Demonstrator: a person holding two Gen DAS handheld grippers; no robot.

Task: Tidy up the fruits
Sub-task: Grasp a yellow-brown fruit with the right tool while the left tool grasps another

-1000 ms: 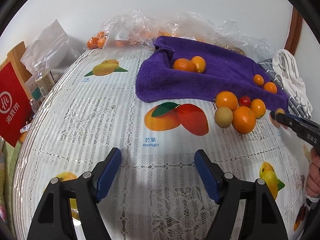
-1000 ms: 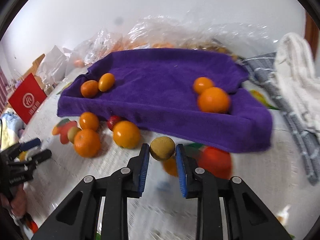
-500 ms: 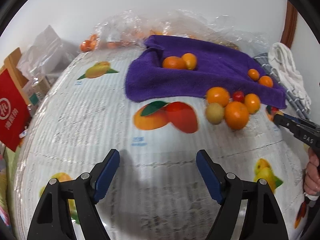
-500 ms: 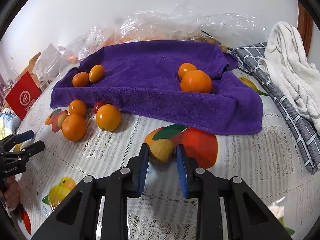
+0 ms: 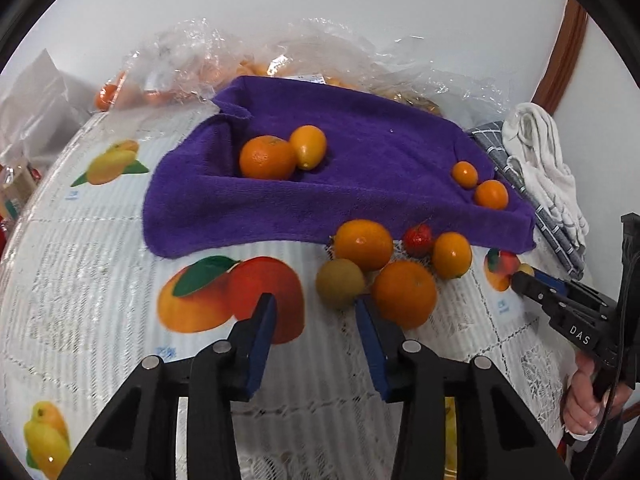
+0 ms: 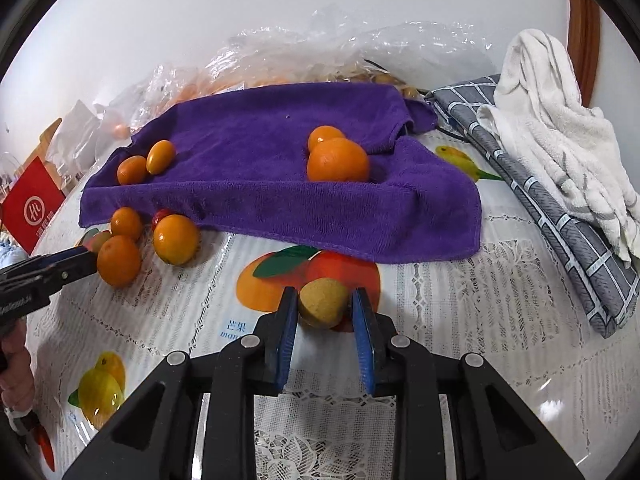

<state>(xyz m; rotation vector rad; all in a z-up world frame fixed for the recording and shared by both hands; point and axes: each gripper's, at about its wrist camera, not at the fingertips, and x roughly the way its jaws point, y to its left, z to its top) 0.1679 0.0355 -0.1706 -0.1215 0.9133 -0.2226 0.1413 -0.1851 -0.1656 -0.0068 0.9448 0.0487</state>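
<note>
On the desk (image 6: 460, 320): a lace-pattern cover printed with fruit, a purple towel (image 6: 260, 184) laid across the far part.
Right gripper (image 6: 325, 312): clamped on a brownish-yellow fruit (image 6: 323, 302), held over the printed mango (image 6: 280, 280) in front of the towel; whether the fruit touches the desk is hard to tell.
Left gripper (image 5: 314, 312): jaws closing, nothing between them; its tips sit just short of the loose fruit pile.
Pile (image 5: 384, 268): 3 oranges, 1 greenish-brown fruit (image 5: 340, 283) and 1 small red fruit (image 5: 417, 238), bunched together on the desk at the towel's front edge.
Towel, left pair (image 5: 280, 154): 1 orange and 1 oval yellow-orange fruit, touching.
Towel, right pair (image 5: 478, 184): 2 small oranges side by side near the corner.
Back of desk: crumpled clear bags (image 6: 320, 56) with more fruit inside.
Right side: a grey checked cloth (image 6: 560, 216) with a white towel (image 6: 560, 128) heaped on it.
Left edge: a red box (image 6: 30, 210).
</note>
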